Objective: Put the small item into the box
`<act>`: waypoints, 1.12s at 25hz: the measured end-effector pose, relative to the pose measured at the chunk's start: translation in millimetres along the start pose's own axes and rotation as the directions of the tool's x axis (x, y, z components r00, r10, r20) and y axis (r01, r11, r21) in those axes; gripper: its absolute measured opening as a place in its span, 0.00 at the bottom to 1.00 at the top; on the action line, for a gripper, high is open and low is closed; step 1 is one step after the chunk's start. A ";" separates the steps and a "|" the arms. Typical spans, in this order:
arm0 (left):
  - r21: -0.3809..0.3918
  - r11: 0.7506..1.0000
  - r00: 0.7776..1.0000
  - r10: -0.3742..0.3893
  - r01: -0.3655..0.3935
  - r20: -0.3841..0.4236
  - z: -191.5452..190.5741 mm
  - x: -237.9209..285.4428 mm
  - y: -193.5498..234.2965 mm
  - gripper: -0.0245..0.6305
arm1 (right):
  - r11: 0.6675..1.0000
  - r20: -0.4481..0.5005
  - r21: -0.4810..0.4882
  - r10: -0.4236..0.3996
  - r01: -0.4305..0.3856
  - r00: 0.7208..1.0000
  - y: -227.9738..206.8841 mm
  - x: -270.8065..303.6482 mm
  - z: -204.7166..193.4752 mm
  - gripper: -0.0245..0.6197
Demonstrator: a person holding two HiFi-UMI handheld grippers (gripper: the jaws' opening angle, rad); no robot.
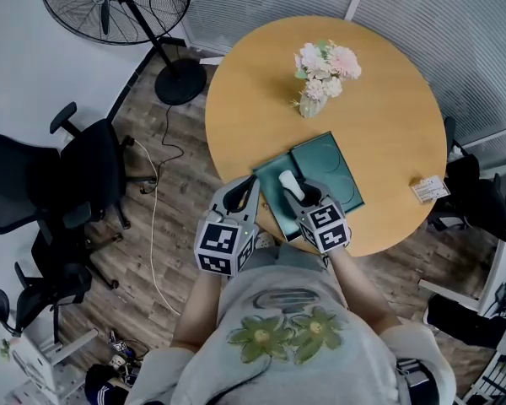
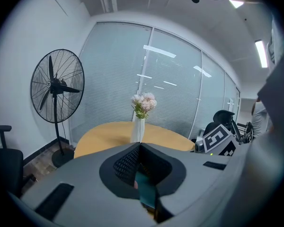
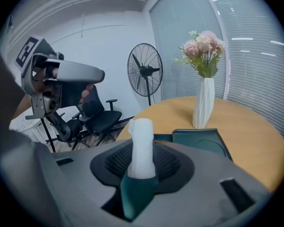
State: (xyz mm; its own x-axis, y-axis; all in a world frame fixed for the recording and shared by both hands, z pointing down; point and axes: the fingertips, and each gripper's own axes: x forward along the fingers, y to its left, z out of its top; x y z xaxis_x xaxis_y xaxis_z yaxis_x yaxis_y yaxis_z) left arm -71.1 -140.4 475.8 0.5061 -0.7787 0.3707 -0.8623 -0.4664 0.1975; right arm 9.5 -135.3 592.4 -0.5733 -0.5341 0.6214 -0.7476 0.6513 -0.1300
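A person seated at a round wooden table (image 1: 388,116) holds the right gripper (image 1: 298,196) just above the open teal box (image 1: 270,180), its jaws set apart and clamped on the small white item (image 1: 290,184). The item stands upright between the pads, its top rising clear of them. The right gripper view shows the item (image 3: 142,143) directly over the teal inside of the box, but not yet resting in it. The box's lid (image 1: 331,172) lies flat against the far-right side of the box. The left gripper (image 1: 251,186) sits at the box's near-left corner. Its jaws are drawn together on a thin teal edge, which looks like the box wall pinched to keep it steady. By this reading the pick-up is done and the carry is nearly over. What remains is to lower the item onto the box floor, let the right jaws open and draw the gripper away; whether the lid is then to be closed, the task does not say. A vase of flowers (image 1: 314,99) stands beyond the box and a small card (image 1: 428,189) lies well to the right of it, neither in the way.
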 end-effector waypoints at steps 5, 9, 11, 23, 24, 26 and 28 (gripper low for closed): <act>-0.001 1.000 1.000 -0.005 0.005 -0.006 -2.2 4.1 3.7 0.04 | 1.000 -0.026 -0.013 -0.006 0.006 1.000 0.2 10.6 -10.0 0.25; -0.003 1.000 1.000 -0.010 0.010 -0.009 -1.6 7.7 6.2 0.04 | 1.000 -0.044 -0.012 -0.009 0.009 0.999 -1.5 17.6 -14.4 0.25; -0.004 1.000 1.000 -0.012 0.012 -0.013 -3.7 8.8 7.8 0.04 | 1.000 -0.051 -0.010 -0.007 0.006 0.999 -0.6 21.7 -17.6 0.25; -0.009 1.000 0.999 -0.015 0.015 -0.031 -11.0 9.6 12.2 0.04 | 1.000 -0.106 -0.007 -0.010 0.010 0.994 0.3 38.4 -37.1 0.25; -0.009 1.000 0.999 -0.017 0.016 -0.032 -11.1 10.0 11.9 0.04 | 1.000 -0.112 -0.006 -0.011 0.010 0.994 0.0 39.3 -38.3 0.25; -0.010 1.000 0.999 -0.019 0.018 -0.031 -10.5 10.2 11.4 0.04 | 1.000 -0.121 -0.008 -0.011 0.010 0.993 0.3 40.9 -40.9 0.25; -0.010 1.000 0.999 -0.021 0.021 -0.029 -9.7 9.4 10.9 0.04 | 1.000 -0.134 -0.013 -0.011 0.010 0.991 1.9 41.9 -44.5 0.25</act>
State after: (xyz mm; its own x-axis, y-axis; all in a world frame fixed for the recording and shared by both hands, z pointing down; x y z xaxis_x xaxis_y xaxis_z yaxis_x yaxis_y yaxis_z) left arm -75.9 -148.7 490.2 0.5232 -0.7566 0.3922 -0.8518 -0.4781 0.2139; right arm -1.0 -132.4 652.6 -0.5149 -0.4647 0.7204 -0.7488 0.6530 -0.1140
